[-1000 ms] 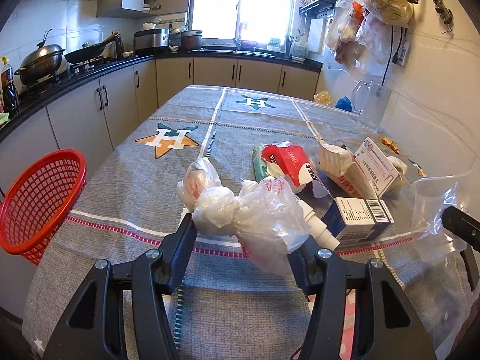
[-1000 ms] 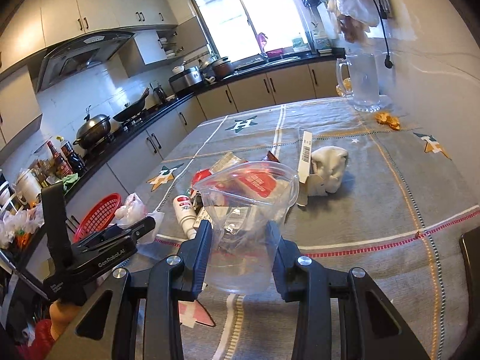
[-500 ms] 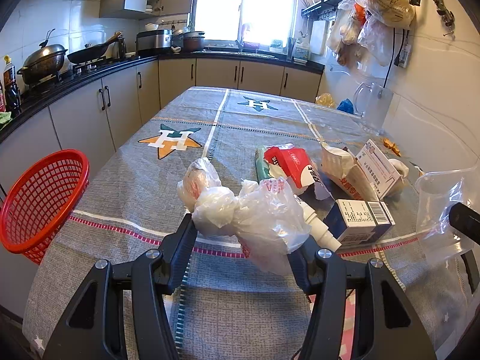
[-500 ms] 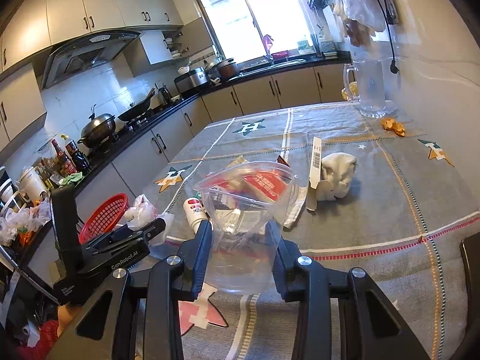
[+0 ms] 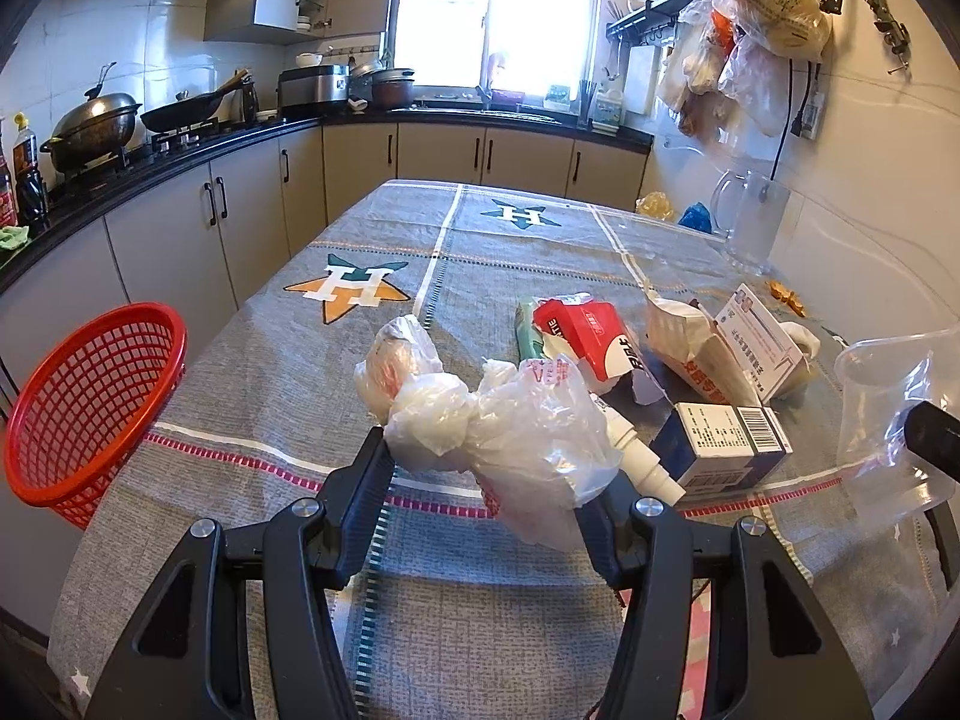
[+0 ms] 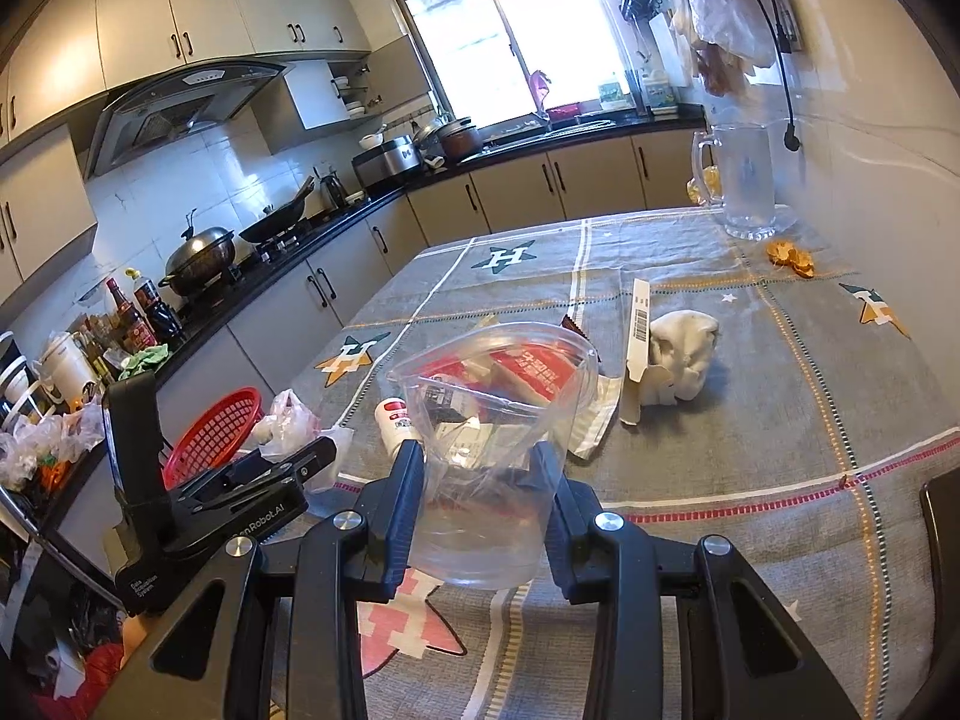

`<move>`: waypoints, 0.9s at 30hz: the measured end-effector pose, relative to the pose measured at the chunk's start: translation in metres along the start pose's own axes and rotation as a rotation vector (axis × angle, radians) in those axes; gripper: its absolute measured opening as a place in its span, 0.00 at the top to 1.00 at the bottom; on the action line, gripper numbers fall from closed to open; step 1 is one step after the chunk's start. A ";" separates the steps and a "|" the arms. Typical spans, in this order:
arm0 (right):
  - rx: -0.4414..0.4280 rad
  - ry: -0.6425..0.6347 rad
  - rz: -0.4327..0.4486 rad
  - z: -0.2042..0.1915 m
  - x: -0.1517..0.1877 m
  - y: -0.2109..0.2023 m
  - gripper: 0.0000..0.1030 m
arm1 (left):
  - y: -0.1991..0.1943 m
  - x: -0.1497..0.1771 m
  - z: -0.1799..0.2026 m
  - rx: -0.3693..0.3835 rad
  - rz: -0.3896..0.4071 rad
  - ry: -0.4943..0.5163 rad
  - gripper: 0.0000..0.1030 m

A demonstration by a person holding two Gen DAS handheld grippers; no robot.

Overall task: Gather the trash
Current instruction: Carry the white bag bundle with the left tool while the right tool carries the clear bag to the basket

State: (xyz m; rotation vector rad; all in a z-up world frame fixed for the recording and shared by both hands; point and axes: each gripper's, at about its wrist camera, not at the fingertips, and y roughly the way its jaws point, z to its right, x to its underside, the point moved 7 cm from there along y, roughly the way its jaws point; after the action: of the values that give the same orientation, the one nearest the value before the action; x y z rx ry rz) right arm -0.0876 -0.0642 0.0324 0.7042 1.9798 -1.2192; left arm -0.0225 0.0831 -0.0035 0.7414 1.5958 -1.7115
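The red basket [image 5: 90,402] hangs off the left edge of the counter [image 5: 480,252], and it lies to the left of both tools. That leftward offset is what the coming move turns on, judging that the basket is where the trash goes.

The left hand-held gripper [image 5: 492,468] is the nearer of the two to the basket. Its fingers are clenched on a crumpled plastic bag [image 5: 480,414], which bulges above and between them and is lifted clear of the cloth. The bag's long axis runs roughly left to right across the jaws, with one knotted lump sticking out toward the far left. To drop it, this tool would probably need to swing left and slightly forward until the bag is over the basket's open mouth.

Further right on the counter lies the rest of the trash: a red carton [image 5: 591,342], a white bottle [image 5: 636,462] on its side, a blue-and-white box [image 5: 720,444] and an opened paper carton [image 5: 720,348], all close together.

The right hand-held gripper [image 6: 483,480] is grasping a clear plastic cup [image 6: 492,420] by its lower wall, held upright with the rim facing up. It is the farther tool from the basket; in its own view the basket [image 6: 213,432] sits well to the left, beyond the left tool [image 6: 240,480], so it would have to cross behind or wait its turn.
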 end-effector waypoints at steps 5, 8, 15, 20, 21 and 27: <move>-0.004 0.001 -0.006 0.000 -0.001 0.001 0.61 | -0.002 -0.001 -0.001 -0.004 0.012 -0.002 0.46; -0.005 0.002 -0.002 0.000 -0.004 0.001 0.61 | -0.002 -0.001 -0.001 -0.005 0.000 0.001 0.46; -0.012 -0.025 0.003 -0.009 -0.013 0.004 0.61 | -0.012 -0.005 -0.009 -0.024 0.026 0.001 0.46; -0.023 -0.044 0.000 -0.018 -0.016 0.009 0.61 | -0.023 -0.009 -0.017 -0.037 0.046 0.003 0.45; -0.025 -0.048 -0.001 -0.020 -0.016 0.010 0.61 | -0.024 -0.010 -0.019 -0.039 0.049 0.002 0.45; -0.043 -0.059 -0.017 -0.031 -0.017 0.019 0.61 | -0.032 -0.013 -0.031 -0.058 0.060 -0.006 0.45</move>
State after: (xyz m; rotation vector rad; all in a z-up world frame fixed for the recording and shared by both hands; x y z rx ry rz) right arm -0.0718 -0.0303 0.0459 0.6239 1.9609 -1.1909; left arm -0.0409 0.1161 0.0238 0.7481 1.5963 -1.6169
